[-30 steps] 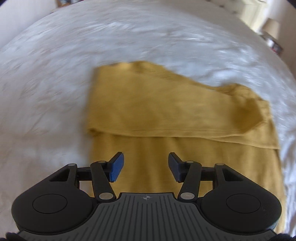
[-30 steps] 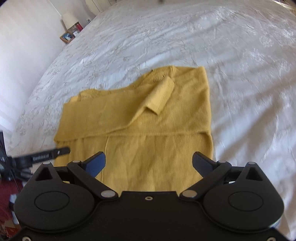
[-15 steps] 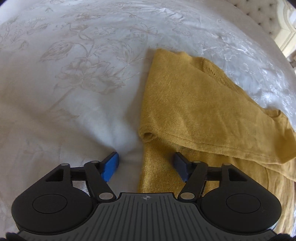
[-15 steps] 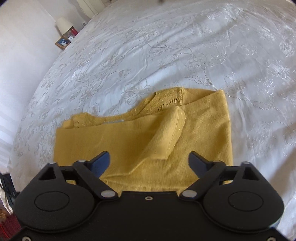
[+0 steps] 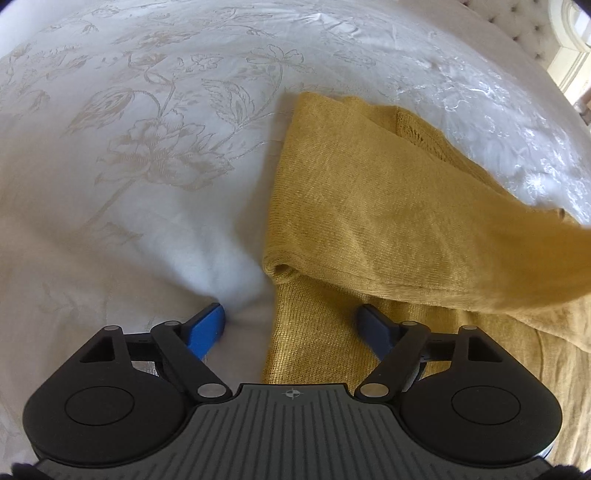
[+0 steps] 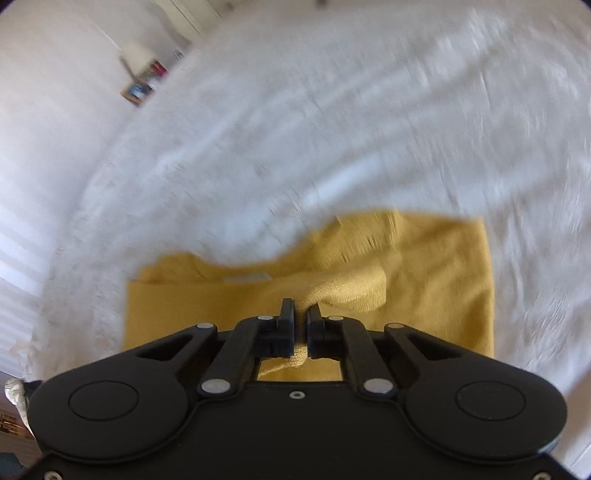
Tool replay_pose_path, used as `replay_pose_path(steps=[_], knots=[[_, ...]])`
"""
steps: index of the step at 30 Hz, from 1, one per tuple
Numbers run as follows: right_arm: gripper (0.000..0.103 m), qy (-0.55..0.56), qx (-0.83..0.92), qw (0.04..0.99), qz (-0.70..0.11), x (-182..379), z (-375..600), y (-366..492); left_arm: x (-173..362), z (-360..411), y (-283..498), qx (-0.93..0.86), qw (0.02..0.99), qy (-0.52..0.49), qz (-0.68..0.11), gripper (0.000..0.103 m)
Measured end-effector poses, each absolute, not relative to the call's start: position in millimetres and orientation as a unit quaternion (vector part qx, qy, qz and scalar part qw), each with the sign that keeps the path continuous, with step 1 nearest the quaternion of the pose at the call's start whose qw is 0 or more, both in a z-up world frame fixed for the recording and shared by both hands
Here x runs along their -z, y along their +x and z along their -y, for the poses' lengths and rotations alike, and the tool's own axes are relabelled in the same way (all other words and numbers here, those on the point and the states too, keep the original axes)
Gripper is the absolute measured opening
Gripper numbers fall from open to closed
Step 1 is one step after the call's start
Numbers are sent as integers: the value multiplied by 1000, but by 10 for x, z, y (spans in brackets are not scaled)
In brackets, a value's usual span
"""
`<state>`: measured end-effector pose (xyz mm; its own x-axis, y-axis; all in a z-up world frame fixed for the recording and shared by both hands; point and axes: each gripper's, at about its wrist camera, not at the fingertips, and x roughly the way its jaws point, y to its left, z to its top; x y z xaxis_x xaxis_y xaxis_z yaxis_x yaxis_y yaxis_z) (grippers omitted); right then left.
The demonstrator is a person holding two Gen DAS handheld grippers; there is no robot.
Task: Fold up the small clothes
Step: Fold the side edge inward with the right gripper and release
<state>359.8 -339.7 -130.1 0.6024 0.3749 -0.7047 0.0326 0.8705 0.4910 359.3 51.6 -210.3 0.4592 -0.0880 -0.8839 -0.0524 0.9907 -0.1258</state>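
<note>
A mustard-yellow knit sweater (image 5: 388, 206) lies on a white bedspread, one sleeve folded across its body. My left gripper (image 5: 291, 325) is open, low over the sweater's left side edge, its left finger on the bedspread and its right finger over the knit. In the right wrist view the sweater (image 6: 443, 273) fills the lower middle. My right gripper (image 6: 301, 321) is shut on the sleeve cuff (image 6: 351, 291), which bunches up between its fingers. This view is blurred by motion.
The white embroidered bedspread (image 5: 147, 147) stretches all around the sweater. A tufted headboard (image 5: 524, 33) shows at the top right. A bedside table with a lamp (image 6: 138, 62) stands beyond the bed's far left corner.
My right gripper has gone from open to shut on the sleeve cuff and is moving with it. My left gripper swung to the sweater's left edge and sank lower, still open.
</note>
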Motion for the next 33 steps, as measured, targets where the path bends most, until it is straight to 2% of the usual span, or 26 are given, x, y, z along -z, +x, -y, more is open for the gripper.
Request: replay_pose_path(steps=[2, 4, 10, 18, 21, 22, 23, 25, 29, 33], knots=[[13, 216, -78, 875, -426, 1198, 3496, 3514, 2103, -523, 3590, 12, 852, -68, -519, 79], [14, 183, -42, 872, -452, 1317, 3592, 3520, 2106, -526, 3580, 11, 853, -68, -517, 79], [17, 214, -21, 845, -490, 1770, 3783, 3570, 2089, -530, 3591, 12, 851, -70, -520, 80], [20, 213, -32, 843, -493, 1816, 3705, 3448, 1956, -562, 3663, 3, 859, -59, -508, 79], [21, 206, -26, 844, -494, 1821, 3687, 3415, 1942, -696, 3676, -40, 861, -98, -497, 79], [29, 202, -24, 846, -493, 1816, 3682, 3399, 1972, -777, 3678, -56, 855, -125, -501, 80], [48, 197, -23, 848, -492, 1811, 3675, 3384, 2005, -850, 3668, -68, 849, -147, -502, 79], [66, 179, -20, 853, -490, 1795, 3663, 3347, 2019, -907, 3661, -63, 851, -154, -498, 81], [65, 146, -13, 859, -490, 1765, 3684, 3288, 1997, -927, 3643, -46, 856, -128, -498, 81], [65, 167, -13, 857, -487, 1793, 3792, 3295, 1978, -971, 3615, -41, 857, -125, -498, 82]])
